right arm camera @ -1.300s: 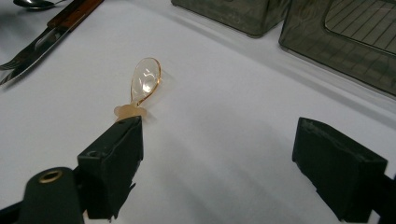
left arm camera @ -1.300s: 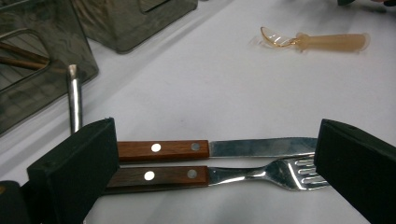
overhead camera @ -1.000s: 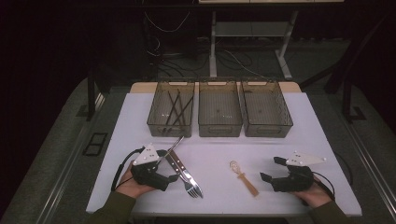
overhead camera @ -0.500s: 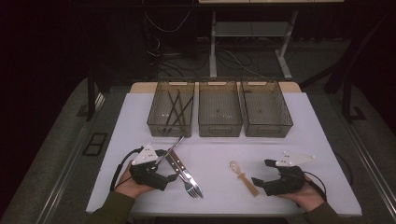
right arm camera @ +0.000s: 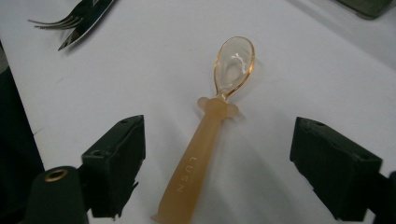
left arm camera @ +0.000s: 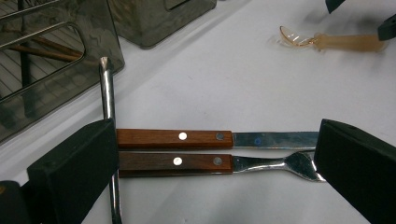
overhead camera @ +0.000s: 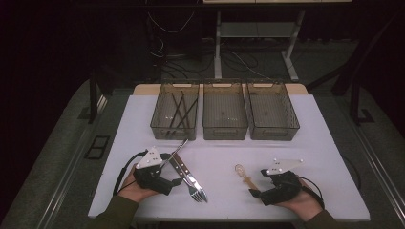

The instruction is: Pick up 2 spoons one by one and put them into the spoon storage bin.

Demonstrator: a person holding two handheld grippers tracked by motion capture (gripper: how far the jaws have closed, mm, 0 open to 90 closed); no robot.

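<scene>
My right gripper (right arm camera: pixel 217 172) jaws apart, just been narrowing, straddling amber spoon (right arm camera: pixel 205 140) handle, not yet pinching; spoon flat on table (overhead camera: pixel 296 143), ready for pickup. My left gripper (left arm camera: pixel 210 172) spread around knife (left arm camera: pixel 210 139) and fork (left arm camera: pixel 210 163) lying side by side, untouched. Three bins (overhead camera: pixel 224 129) beyond, likely sorting.

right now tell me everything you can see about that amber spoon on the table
The spoon looks like translucent amber plastic: a clear oval bowl, a small knobbed collar, then a thicker frosted handle with raised letters. It lies flat on the white table, bowl up and pointing away from the right gripper. The handle end sits between that gripper's open fingers, which do not touch it. Only the table touches the spoon.
</scene>
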